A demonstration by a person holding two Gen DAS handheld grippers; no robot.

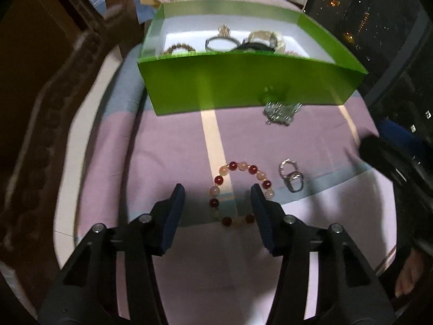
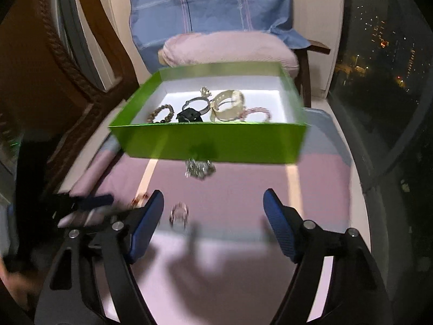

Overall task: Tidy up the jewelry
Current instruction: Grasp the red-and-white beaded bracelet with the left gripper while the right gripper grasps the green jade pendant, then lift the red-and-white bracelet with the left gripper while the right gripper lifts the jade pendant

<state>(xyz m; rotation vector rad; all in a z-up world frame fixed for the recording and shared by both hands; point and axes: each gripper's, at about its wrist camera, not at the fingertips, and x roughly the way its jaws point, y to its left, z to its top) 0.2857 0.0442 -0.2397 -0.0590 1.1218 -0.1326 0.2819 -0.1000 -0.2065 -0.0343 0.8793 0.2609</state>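
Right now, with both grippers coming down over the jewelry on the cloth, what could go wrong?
The left gripper straddles only part of the red and pink bead bracelet, so closing may pinch one bead and let it slip. The right gripper is near the small silver rings, which could skid on the cloth.

A home, seemingly a bedroom or sitting corner at night. A pink striped cloth (image 2: 243,189) covers the surface; behind it stands a wooden chair (image 2: 311,62) draped in blue fabric (image 2: 211,2), and right of it a window (image 2: 379,54) shows city lights.
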